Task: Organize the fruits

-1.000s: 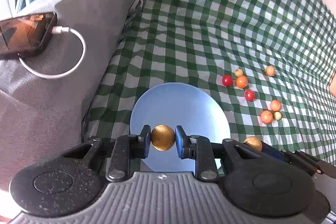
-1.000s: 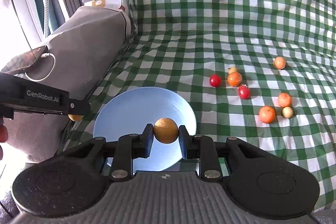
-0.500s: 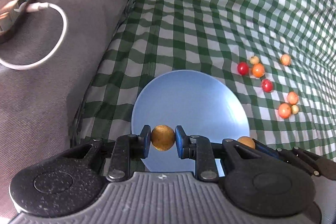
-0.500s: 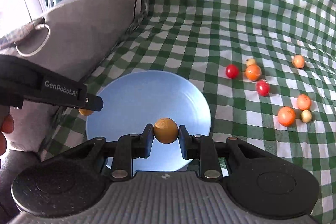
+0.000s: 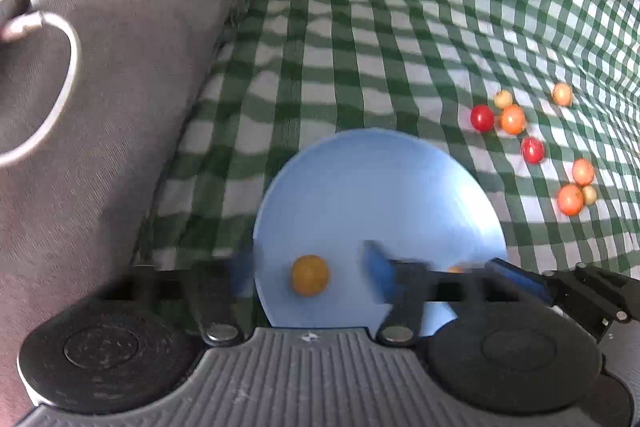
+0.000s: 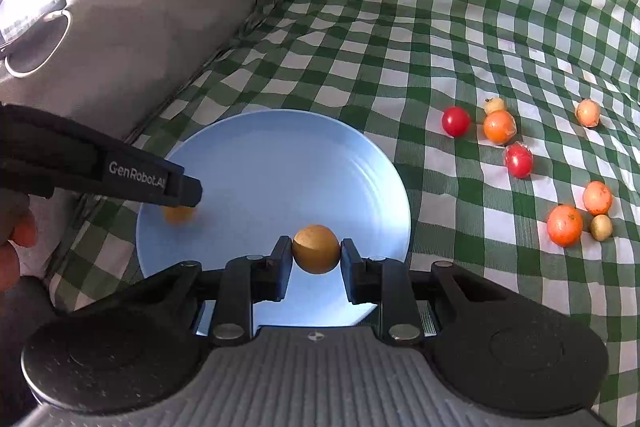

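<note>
A pale blue plate [image 5: 380,187] [image 6: 280,163] lies on the green checked cloth. My left gripper [image 5: 309,269] hovers low over its near left part. Its jaws are opening wide and look blurred, and a yellow fruit [image 5: 310,275] [image 6: 178,215] sits loose on the plate between them, touching neither pad. My right gripper [image 6: 315,259] is over the plate's near edge, its pads still against a second yellow fruit [image 6: 316,249] as the jaws begin opening. Several small red, orange and pale fruits [image 6: 516,159] [image 5: 532,149] lie scattered on the cloth to the right of the plate.
A grey cushion [image 6: 132,27] rises along the left, carrying a phone and a looped white cable [image 5: 60,87]. A person's fingers [image 6: 16,239] show at the left edge. The left gripper's finger [image 6: 136,175] reaches over the plate's left rim.
The left jaws have sprung apart and let the yellow fruit go onto the plate. Both grippers have sunk closer to the plate. The right one keeps its fruit.
</note>
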Demonstrator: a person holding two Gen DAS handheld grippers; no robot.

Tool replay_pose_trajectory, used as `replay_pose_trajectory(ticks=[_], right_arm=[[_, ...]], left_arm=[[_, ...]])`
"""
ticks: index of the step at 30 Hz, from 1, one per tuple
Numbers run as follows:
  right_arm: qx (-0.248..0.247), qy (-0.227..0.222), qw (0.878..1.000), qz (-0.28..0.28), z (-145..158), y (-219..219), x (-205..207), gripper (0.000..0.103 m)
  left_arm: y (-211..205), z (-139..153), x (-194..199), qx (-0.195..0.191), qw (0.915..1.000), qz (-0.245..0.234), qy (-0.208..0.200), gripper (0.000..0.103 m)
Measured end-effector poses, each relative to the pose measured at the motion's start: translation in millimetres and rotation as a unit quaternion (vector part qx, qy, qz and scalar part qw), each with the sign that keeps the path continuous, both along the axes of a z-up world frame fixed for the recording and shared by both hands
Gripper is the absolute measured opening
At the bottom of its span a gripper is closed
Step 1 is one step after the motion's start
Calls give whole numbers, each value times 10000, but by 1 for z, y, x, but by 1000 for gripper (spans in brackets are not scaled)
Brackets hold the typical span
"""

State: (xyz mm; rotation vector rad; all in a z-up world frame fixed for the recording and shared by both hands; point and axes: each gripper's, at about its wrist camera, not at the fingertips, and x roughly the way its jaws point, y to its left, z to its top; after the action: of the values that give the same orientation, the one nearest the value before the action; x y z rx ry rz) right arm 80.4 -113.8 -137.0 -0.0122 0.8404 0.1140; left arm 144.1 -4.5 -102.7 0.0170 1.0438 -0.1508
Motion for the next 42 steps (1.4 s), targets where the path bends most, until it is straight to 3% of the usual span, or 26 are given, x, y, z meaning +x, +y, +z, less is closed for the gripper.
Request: replay_pose_trajectory(ticks=[1,3,5,8,19,28,42], right_arm=[[26,19,10000,15,2,0,1,46],[55,-12,10000,-72,8,-1,0,80],[39,-43,10000,-79,16,-2,-6,90],[25,-28,10000,-9,27,-4,-20,97],[-51,-385,9990,-201,69,-4,-104,102],[25,-819,9960,-355,91,2,-148,102],[259,-1145,9919,-485,103,-6,-188,102]], left_arm=[[0,5,-3,39,9999,83,-136,103],[2,15,-10,39,9991,168,-380,103],[5,23,-16,-17,9994,80,-324,103],[11,34,-34,-62,9996,74,-273,103],[32,81,-119,71,9958,348,-839,103],[28,113,-156,49,9922,278,-1212,103],[23,129,-185,216,9886,202,-1478,103]])
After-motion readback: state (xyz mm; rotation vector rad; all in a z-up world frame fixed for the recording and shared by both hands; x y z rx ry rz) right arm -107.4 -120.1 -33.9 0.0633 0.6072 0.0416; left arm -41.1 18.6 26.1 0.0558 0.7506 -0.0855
